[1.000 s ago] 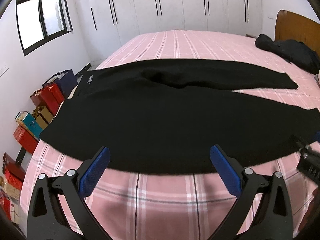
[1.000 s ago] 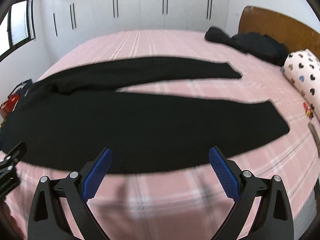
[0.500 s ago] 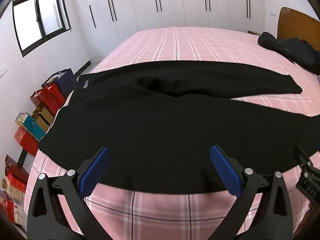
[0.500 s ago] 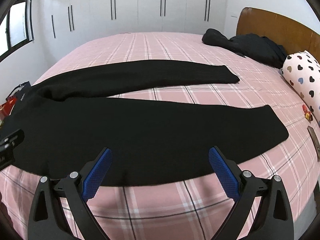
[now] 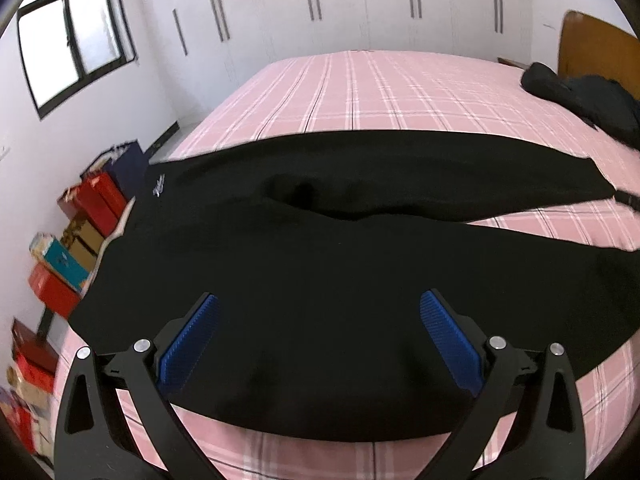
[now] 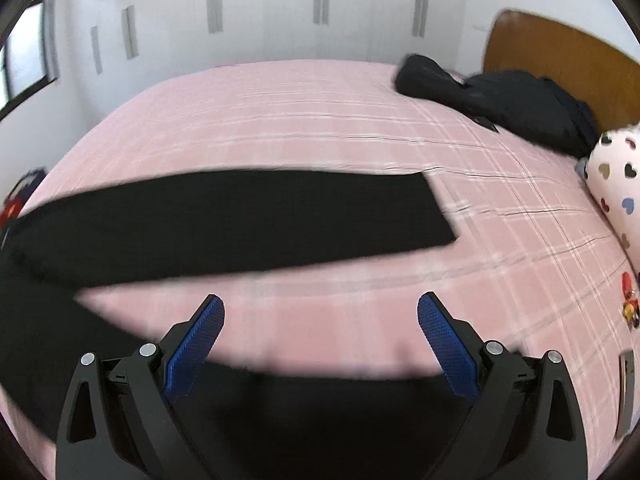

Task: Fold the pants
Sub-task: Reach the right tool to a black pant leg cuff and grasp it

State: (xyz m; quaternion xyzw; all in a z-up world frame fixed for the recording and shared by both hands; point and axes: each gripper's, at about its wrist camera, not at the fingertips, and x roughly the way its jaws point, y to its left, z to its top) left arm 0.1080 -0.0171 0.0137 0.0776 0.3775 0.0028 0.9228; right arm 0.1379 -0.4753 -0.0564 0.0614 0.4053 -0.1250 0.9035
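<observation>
Black pants (image 5: 320, 264) lie spread flat on a pink plaid bed (image 5: 380, 88), waist to the left, legs reaching right in a V. My left gripper (image 5: 320, 332) is open and hovers over the near leg close to the waist, its blue pads apart with nothing between them. My right gripper (image 6: 320, 332) is open too, above the pink gap between the legs; the far leg (image 6: 240, 216) lies ahead of it and the near leg (image 6: 280, 420) runs beneath its fingers. This view is blurred by motion.
A heap of dark clothing (image 6: 500, 104) lies by the wooden headboard (image 6: 560, 64). A white pillow with hearts (image 6: 616, 184) sits at the right edge. Red and coloured boxes (image 5: 72, 256) line the floor left of the bed. White wardrobes (image 5: 320, 12) stand behind.
Both grippers have moved forward over the pants. The right one has advanced furthest, from short of the near leg to above the gap between the legs. Both stay open.
</observation>
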